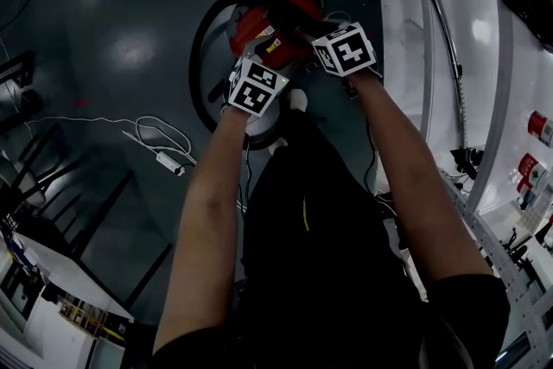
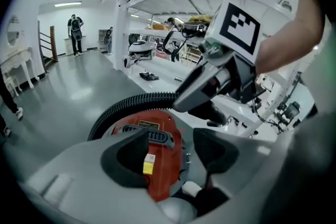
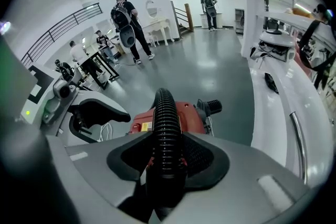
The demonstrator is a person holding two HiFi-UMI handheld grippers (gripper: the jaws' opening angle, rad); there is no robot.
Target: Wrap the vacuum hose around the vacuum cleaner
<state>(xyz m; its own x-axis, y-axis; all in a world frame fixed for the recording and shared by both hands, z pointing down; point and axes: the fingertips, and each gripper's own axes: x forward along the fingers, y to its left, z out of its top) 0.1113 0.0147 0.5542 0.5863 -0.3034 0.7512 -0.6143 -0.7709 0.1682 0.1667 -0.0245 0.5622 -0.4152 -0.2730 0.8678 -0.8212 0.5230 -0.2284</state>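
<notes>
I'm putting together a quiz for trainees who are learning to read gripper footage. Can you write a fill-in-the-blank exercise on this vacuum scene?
1. The right gripper is shut on the black ribbed ____.
2. The left gripper holds nothing; its jaws are ____.
3. The body of the vacuum cleaner is coloured ____.

Missing words: hose; open; red.

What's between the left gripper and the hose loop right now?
The vacuum cleaner's red body, with its black handle, fills that stretch. The left gripper view shows it past the fingers of the open left gripper, and the hose arcs behind it.
</notes>
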